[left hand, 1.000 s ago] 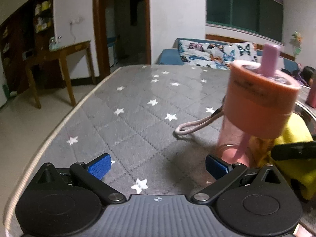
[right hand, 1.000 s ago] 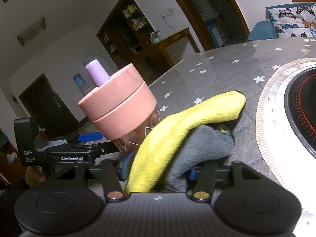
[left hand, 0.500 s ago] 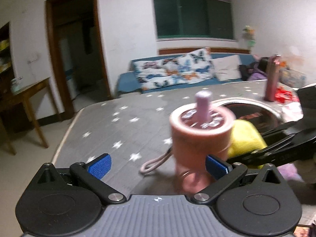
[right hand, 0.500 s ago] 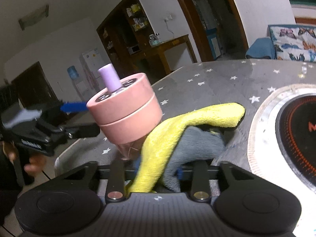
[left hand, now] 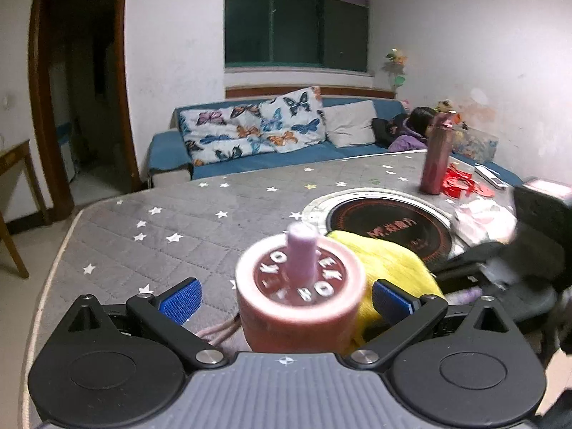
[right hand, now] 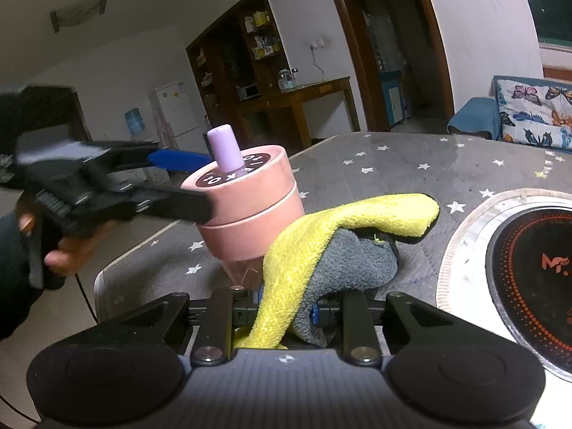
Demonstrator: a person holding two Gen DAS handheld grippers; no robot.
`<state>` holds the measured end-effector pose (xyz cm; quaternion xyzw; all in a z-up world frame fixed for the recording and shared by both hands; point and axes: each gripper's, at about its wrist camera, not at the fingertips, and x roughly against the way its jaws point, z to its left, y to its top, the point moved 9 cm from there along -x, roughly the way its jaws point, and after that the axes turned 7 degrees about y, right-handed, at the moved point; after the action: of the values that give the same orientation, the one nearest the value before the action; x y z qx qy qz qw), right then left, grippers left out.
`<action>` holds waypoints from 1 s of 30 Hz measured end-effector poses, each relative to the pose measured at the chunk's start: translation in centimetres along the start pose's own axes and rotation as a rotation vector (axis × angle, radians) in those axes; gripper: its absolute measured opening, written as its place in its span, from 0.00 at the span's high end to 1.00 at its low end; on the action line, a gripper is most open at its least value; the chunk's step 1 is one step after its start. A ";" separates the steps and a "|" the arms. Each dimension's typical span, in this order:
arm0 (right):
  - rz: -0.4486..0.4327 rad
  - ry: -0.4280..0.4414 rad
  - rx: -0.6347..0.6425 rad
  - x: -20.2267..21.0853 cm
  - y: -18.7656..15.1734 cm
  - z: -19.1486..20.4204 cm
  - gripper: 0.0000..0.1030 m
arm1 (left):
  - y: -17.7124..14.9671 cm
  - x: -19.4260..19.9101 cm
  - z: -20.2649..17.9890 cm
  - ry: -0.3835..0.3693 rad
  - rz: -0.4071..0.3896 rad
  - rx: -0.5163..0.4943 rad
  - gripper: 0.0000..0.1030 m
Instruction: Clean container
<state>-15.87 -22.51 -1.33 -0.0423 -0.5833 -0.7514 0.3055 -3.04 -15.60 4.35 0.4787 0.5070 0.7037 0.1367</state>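
A pink cup with a pink lid and a lilac straw stands upright on the grey star-patterned table. My left gripper is open, its blue pads on either side of the lid; I cannot tell if they touch it. In the right wrist view the cup stands just left of a yellow and grey cloth. My right gripper is shut on the cloth, which rests against the cup's lower side. The cloth also shows behind the cup in the left wrist view.
A round inset hotplate lies in the table to the right. A dark red bottle and red packets stand at the far right. A blue sofa lies behind the table. The cup's cord trails left.
My left gripper has swung in from the left and risen, so the cup now stands between its open pads. The right gripper has kept the cloth against the cup.
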 end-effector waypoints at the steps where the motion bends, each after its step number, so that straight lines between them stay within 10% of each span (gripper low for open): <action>1: -0.001 0.001 0.004 0.1 0.0 0.1 0.80 | 0.2 -0.4 0.1 -0.016 0.013 0.023 0.00; 9: -0.022 0.026 0.031 1.0 0.3 1.0 0.80 | 1.5 -1.1 1.1 -0.123 0.007 0.181 0.05; 16: -0.027 0.040 0.038 1.1 0.3 1.7 0.80 | 1.9 -2.0 2.4 -0.150 0.048 0.321 0.30; 30: -0.073 0.147 0.093 -0.3 2.1 3.9 0.85 | 2.4 -1.9 5.1 -0.022 0.049 0.519 0.40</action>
<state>-15.67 -19.14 1.59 0.0487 -0.5947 -0.7353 0.3215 2.76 -14.98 5.53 0.5176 0.6573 0.5478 -0.0022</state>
